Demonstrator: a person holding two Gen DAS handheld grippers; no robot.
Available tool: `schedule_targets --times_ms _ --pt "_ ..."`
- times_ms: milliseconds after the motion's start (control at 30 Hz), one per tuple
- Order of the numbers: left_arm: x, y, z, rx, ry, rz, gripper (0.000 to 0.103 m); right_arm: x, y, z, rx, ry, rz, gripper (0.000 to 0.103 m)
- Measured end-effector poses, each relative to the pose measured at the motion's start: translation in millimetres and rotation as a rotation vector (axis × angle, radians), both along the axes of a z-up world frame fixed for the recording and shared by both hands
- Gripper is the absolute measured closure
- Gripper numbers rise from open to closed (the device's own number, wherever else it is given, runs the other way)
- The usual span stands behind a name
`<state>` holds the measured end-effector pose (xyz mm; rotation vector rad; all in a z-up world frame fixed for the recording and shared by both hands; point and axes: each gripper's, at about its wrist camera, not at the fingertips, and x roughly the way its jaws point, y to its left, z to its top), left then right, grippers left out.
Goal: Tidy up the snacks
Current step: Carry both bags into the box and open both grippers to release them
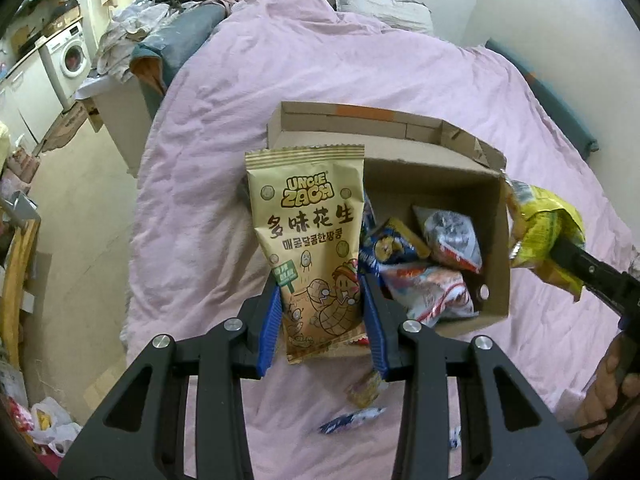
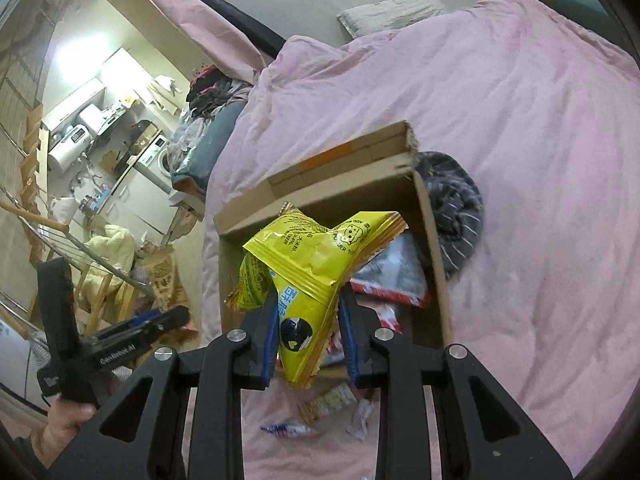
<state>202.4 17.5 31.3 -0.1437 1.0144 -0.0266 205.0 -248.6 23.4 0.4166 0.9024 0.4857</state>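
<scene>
My left gripper [image 1: 322, 312] is shut on a tan peanut packet [image 1: 314, 240] marked "Uncle Zach", held upright over the near left corner of an open cardboard box [image 1: 436, 172]. The box lies on a pink duvet and holds several snack packets [image 1: 424, 264]. My right gripper [image 2: 308, 320] is shut on a crumpled yellow snack bag [image 2: 316, 264], held above the box [image 2: 432, 224]. In the left wrist view the yellow bag [image 1: 548, 232] and the right gripper [image 1: 560, 252] hang past the box's right wall.
Small loose packets [image 1: 360, 404] lie on the pink duvet [image 1: 320, 80] in front of the box. A grey striped cloth [image 2: 456, 208] sits behind the box. A pillow [image 2: 392, 10] lies at the head of the bed. The bed's left edge drops to a cluttered floor.
</scene>
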Motion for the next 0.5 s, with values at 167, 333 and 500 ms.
schedule_targets --times_ms 167,333,500 --pt "12 -10 -21 -0.024 0.011 -0.018 0.069 17 14 -20 -0.001 -0.005 0.013 0.075" --pt "20 -17 -43 -0.021 0.028 -0.039 0.069 34 20 -59 0.003 0.067 0.003 0.075" --pt "26 -21 -56 0.002 0.047 -0.042 0.069 49 33 -65 -0.032 0.046 0.039 0.075"
